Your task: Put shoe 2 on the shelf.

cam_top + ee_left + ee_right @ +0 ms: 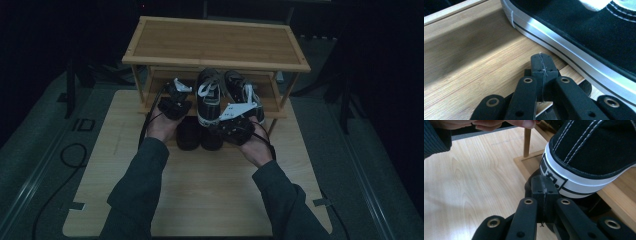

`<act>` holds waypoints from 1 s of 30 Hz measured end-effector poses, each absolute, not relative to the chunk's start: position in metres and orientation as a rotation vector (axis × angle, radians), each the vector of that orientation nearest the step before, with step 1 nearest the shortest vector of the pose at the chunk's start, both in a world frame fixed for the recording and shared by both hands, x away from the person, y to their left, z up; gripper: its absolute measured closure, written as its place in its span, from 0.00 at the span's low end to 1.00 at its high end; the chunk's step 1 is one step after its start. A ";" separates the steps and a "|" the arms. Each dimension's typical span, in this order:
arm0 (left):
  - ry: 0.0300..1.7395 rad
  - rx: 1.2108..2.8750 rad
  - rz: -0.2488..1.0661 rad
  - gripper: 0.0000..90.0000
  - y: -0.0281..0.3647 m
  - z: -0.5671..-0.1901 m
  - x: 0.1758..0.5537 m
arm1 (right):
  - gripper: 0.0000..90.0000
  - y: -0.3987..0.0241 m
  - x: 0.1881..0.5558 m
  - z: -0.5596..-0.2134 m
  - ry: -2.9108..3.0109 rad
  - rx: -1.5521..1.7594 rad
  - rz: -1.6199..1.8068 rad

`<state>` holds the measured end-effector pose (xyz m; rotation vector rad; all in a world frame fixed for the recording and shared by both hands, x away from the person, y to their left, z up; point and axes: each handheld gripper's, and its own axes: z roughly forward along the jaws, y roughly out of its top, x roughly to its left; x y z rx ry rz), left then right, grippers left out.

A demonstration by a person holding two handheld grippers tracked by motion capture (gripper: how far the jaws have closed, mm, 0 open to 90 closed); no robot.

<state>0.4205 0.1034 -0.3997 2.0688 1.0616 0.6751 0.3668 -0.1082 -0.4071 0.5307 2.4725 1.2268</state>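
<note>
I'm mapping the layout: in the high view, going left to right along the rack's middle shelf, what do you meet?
Left gripper → left black sneaker → right black sneaker → the rack's right front post.

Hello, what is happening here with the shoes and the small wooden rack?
A person sits at a light wooden table with a gripper in each hand, working at a bamboo shoe rack. A pair of black sneakers with white soles stands on the rack's middle shelf. The left gripper is shut and empty, its tips just beside the side of one sneaker's sole. The right gripper is also shut, close to a sneaker's heel. A second dark pair sits lower down, under the sneakers.
</note>
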 end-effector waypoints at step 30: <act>1.069 2.061 0.687 1.00 0.102 -0.401 0.421 | 1.00 -0.081 0.391 -0.411 2.351 0.604 1.081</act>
